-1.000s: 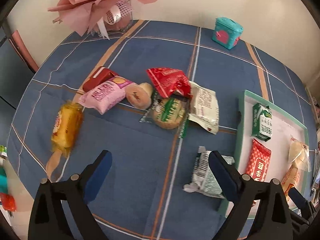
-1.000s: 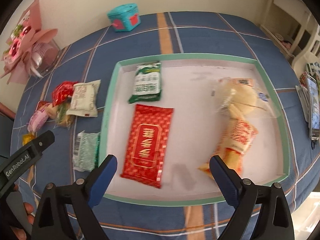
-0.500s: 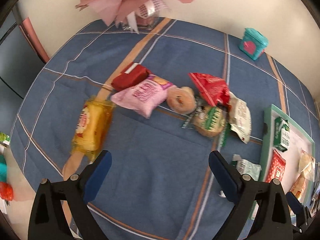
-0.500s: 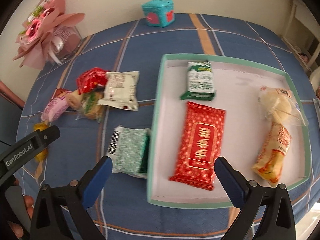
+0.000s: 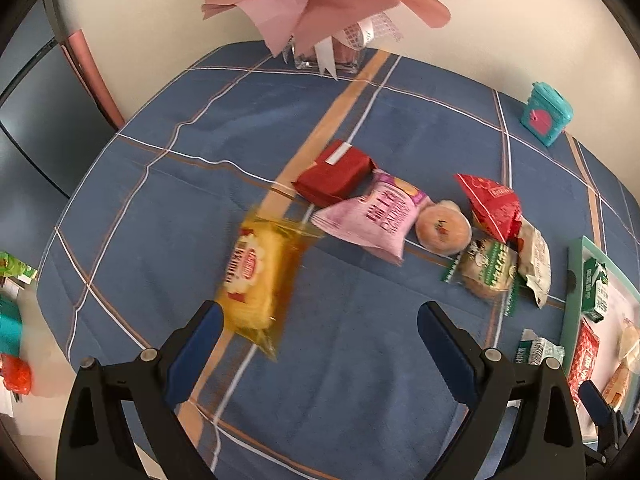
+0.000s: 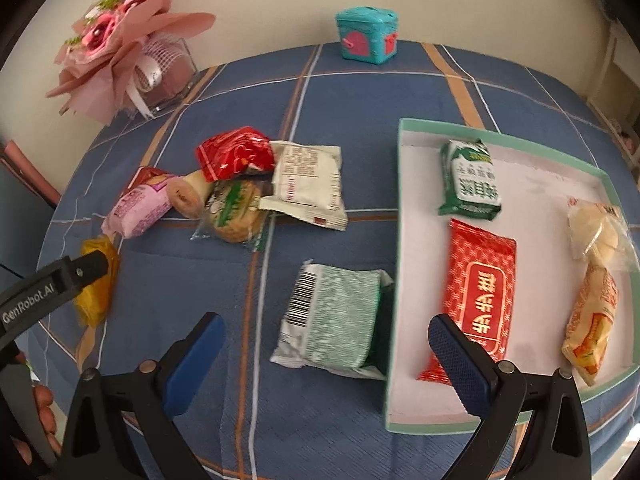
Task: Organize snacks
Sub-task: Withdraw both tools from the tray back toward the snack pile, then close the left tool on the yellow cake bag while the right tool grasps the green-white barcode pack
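— Snacks first, biggest down: where are yours?
— Your mint-rimmed white cardboard tray (image 6: 400, 216) holds four; a pale green foil packet (image 6: 336, 320) touches its outer wall.
— Grippers?
— Your right gripper (image 6: 324, 354) and left gripper (image 5: 316, 338) gape wide, both empty.

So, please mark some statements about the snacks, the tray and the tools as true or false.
1. The tray holds four snacks. True.
2. The right tool grips the green packet. False: its jaws stand open with nothing gripped.
3. The green packet lies inside the tray. False: it lies on the tablecloth, against the tray's outer wall.
4. The left tool is open and empty. True.
5. The yellow packet lies on the tablecloth. True.
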A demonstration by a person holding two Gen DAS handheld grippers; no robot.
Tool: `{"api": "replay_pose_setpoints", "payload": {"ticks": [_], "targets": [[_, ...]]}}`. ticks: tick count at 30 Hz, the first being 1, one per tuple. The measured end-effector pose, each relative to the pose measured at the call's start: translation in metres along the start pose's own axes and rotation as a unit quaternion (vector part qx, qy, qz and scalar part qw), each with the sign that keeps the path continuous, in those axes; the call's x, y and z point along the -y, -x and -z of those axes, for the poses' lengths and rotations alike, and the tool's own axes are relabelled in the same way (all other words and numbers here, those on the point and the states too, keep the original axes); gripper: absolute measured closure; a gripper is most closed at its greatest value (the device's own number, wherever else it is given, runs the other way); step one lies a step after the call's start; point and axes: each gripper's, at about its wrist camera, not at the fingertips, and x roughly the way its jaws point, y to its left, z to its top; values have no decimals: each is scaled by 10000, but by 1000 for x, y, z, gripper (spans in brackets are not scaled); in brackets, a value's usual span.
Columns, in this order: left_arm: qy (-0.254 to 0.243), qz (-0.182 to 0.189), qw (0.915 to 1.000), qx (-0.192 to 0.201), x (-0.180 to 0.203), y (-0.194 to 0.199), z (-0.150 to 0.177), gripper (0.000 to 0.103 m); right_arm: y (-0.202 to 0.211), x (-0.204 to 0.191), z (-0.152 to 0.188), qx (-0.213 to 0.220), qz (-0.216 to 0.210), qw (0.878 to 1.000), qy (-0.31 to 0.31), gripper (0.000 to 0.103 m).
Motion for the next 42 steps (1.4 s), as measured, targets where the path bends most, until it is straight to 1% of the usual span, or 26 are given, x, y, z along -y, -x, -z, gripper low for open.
{"api": "replay_pose_setpoints", "payload": {"ticks": [5, 8, 11, 13, 16, 20, 24, 25, 31, 36, 42], "targets": [[109, 35, 9999, -16, -9, -1, -1, 5, -7, -13, 4, -170, -161, 9997, 78, 0], [174, 65, 9998, -53, -12, -3, -2, 5, -9, -18, 4, -167, -62, 9996, 213, 0], [229, 110, 9996, -89, -15, -5, -3, 5, -10, -20, 4, -177, -80, 9995, 232, 0], [277, 142, 9995, -108, -17, -5, -3, 5, -9, -21, 3, -190, -196, 9994, 235, 0], [384, 162, 9991, -123, -23, -7, -3, 5, -14, -23, 4, -334, -470, 9982, 175, 0], [475, 156, 9986, -148, -28, -8, -3, 5, -18, -24, 4, -355, -395, 9984, 176, 0], [539, 156, 9982, -197, -32, -11, -2, 5, -24, -17, 1, -400, -415, 9983, 5, 0], [548, 153, 9982, -202, -33, -11, -2, 5, -26, -15, 0, -426, -504, 9978, -75, 0], [566, 128, 9981, -225, -37, -14, -2, 5, -29, -19, -2, -442, -589, 9973, -54, 0], [648, 107, 9974, -285, -43, -21, -3, 5, -31, -22, -3, -493, -987, 9938, -150, 0], [521, 5, 9983, -257, -47, -29, -5, 5, -39, -31, -5, -440, -978, 9942, -116, 1]]}}
